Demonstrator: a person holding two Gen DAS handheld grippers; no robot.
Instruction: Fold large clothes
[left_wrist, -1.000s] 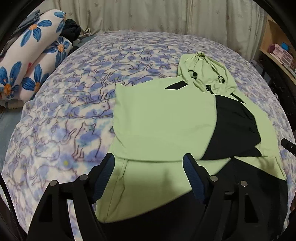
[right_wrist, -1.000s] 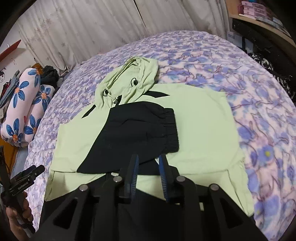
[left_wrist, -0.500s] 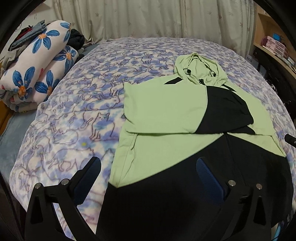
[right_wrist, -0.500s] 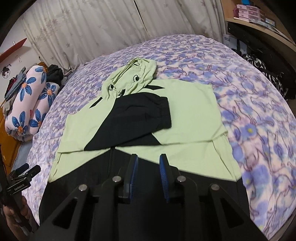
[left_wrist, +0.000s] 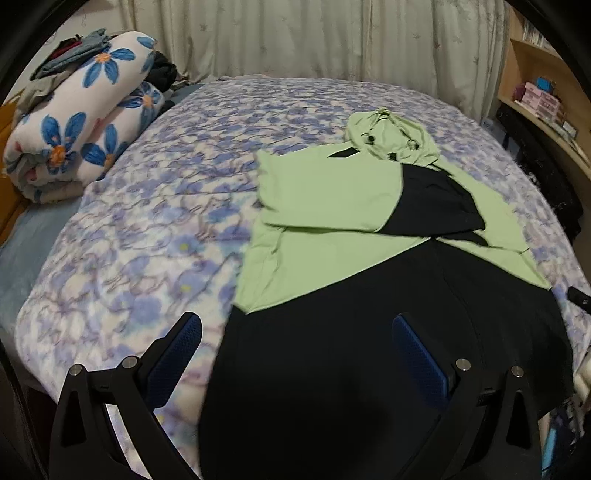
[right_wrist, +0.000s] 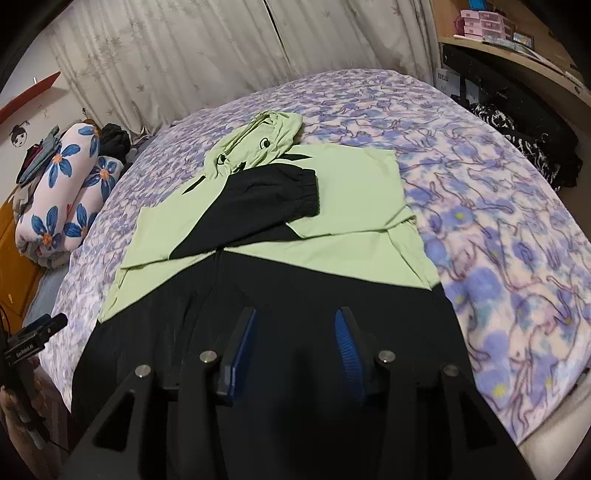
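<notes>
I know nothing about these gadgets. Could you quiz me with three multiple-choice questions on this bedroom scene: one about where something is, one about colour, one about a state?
1. Where is the flowered bedding roll?
A. beside the bed's left edge
B. on the hoodie
C. on the shelf

2. The hoodie is which colours?
A. red and white
B. light green and black
C. all blue

3. The left gripper fingers are:
A. clamped on the hood
B. pinching the bedspread
C. wide open, holding nothing

Answers: 1 A, it lies left of the bedspread; 2 B, green body, black sleeve and hem; 3 C, nothing is pinched between them.

Right gripper above black hem of green-and-black hoodie, jaws just widening, nothing between them. Sleeves folded across chest, flat on floral bedspread.
</notes>
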